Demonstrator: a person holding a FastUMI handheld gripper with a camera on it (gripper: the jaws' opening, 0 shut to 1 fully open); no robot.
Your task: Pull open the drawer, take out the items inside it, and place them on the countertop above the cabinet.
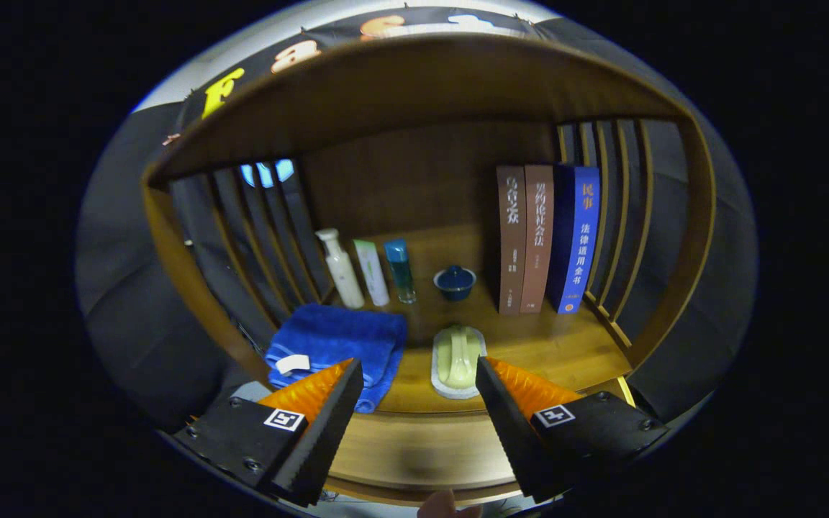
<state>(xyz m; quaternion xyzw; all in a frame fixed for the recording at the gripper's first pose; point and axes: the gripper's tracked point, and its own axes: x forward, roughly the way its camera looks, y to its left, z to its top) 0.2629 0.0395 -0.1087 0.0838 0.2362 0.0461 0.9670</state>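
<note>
the hand-held gripper (pixel 418 403) is hovering wide and holding nothing before the worktop (pixel 565 345), where a blue towel (pixel 339 342) and a pale brush (pixel 458 360) are lying just ahead of its fingers. the drawer is probably sitting lower, under the worktop's front edge, so the person should be dipping down and hooking its pull squarely.
</note>
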